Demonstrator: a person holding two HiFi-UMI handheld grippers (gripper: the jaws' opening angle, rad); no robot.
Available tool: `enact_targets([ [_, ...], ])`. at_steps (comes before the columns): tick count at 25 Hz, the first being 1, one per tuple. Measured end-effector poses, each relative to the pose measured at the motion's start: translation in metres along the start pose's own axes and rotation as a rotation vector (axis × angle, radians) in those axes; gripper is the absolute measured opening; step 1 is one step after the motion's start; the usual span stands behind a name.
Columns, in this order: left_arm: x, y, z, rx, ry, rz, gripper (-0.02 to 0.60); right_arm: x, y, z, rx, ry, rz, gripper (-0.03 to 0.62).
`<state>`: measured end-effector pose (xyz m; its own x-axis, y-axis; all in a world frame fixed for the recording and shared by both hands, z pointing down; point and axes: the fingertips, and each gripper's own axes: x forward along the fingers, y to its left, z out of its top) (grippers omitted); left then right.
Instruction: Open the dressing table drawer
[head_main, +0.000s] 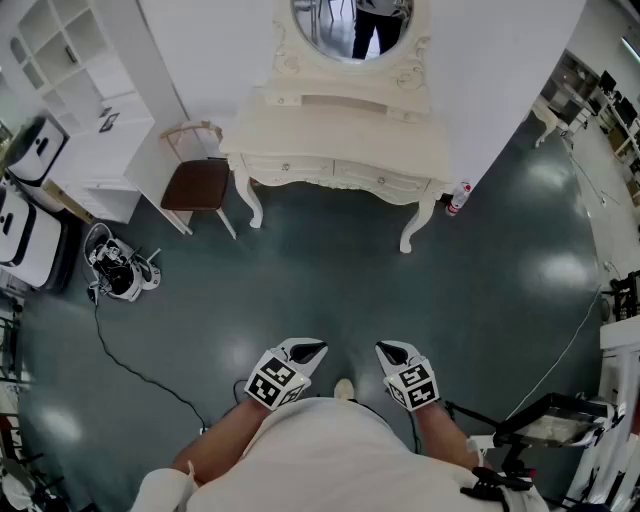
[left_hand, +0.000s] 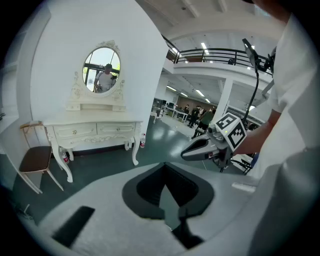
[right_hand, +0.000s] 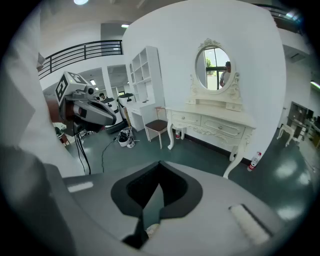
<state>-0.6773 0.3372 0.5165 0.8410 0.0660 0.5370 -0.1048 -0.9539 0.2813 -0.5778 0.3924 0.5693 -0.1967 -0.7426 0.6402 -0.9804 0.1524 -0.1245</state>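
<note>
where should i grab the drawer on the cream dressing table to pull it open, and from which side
Grip the small round knob centred on a drawer front of the cream carved wooden dressing table, coming in level from the open floor side facing it. The fronts look flat with no other handhold, and a drawer would slide out towards that side.

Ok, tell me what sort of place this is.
Probably a mock bedroom corner staged inside a big open hall or lab: a white dressing table and mirror stand against a partition wall, while a mezzanine railing and a loose floor cable show beyond.
</note>
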Motion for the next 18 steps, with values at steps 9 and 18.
enact_targets([
  [9,-0.111,0.068,-0.051,-0.052,-0.045,0.082,0.003,0.060,0.101,0.081,-0.088,-0.037,0.064,-0.003],
  [18,-0.117,0.100,-0.073,0.036,0.009,-0.043,0.003,0.049,0.104,0.085,0.083,-0.116,-0.145,0.000],
])
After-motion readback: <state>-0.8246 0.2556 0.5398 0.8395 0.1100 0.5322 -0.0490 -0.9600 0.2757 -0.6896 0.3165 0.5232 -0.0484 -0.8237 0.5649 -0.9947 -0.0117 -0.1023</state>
